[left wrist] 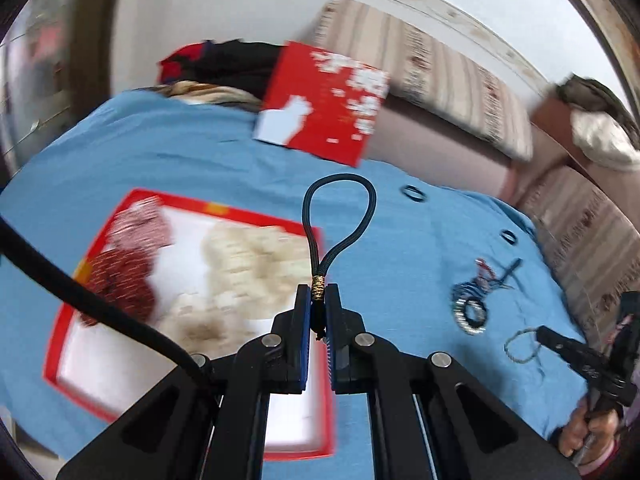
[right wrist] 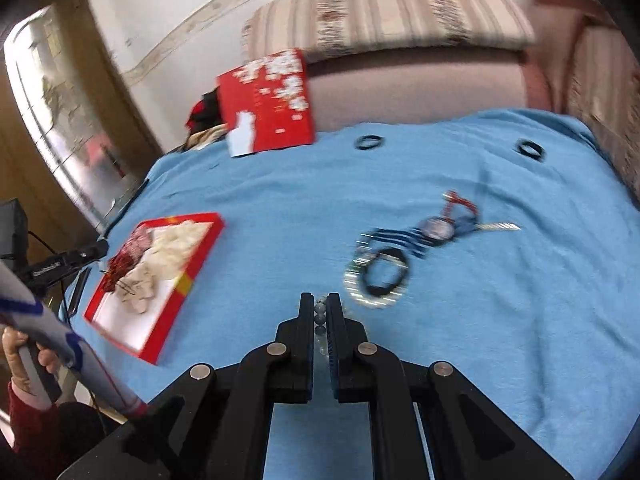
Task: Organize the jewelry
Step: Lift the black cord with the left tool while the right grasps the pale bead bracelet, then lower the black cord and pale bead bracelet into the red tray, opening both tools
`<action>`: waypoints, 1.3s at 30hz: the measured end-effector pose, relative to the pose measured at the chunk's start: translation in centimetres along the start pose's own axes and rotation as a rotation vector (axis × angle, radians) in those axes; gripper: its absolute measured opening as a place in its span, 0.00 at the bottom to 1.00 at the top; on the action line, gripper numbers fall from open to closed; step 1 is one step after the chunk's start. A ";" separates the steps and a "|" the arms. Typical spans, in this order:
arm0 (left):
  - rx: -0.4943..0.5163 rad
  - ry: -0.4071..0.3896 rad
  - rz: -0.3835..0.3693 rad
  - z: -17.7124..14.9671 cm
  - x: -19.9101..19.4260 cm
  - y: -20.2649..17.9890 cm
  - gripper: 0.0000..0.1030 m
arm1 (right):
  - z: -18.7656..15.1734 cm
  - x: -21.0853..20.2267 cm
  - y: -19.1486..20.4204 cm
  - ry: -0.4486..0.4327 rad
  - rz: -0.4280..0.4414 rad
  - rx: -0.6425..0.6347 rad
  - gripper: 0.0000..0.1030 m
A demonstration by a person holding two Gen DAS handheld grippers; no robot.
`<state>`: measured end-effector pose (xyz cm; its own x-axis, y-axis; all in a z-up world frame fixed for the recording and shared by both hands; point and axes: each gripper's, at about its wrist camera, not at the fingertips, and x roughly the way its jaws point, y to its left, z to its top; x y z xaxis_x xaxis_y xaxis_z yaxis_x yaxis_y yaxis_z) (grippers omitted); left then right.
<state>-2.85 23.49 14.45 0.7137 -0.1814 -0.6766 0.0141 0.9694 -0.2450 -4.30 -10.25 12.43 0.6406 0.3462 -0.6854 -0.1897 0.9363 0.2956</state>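
The left claw (left wrist: 318, 300) is clamped on a dark cord bracelet (left wrist: 340, 216), gripping it at its gold-wrapped knot, the loop standing up past the fingertips. Below and to its left lies the open red box (left wrist: 192, 208) (beads already inside). The right claw (right wrist: 320, 308) is clamped on a string of pale beads (right wrist: 320, 312). Ahead and to its right, a heap of bracelets (right wrist: 400, 256) lies on the blue cloth (right wrist: 500, 340).

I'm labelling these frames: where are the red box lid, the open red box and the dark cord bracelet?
red box lid (right wrist: 268, 108), right wrist view, red front face.
open red box (right wrist: 200, 256), right wrist view, right rim.
dark cord bracelet (left wrist: 370, 208), left wrist view, loop's right strand.
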 end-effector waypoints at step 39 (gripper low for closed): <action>-0.205 0.006 0.373 -1.5 -1.3 11.4 0.36 | -2.1 13.2 19.9 0.244 0.206 -0.148 0.46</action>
<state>-4.68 34.55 11.53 0.6399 0.1739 -0.7485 -0.3838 0.9162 -0.1153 -1.14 13.13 7.88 0.3840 0.5160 -0.7657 -0.4137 0.8375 0.3570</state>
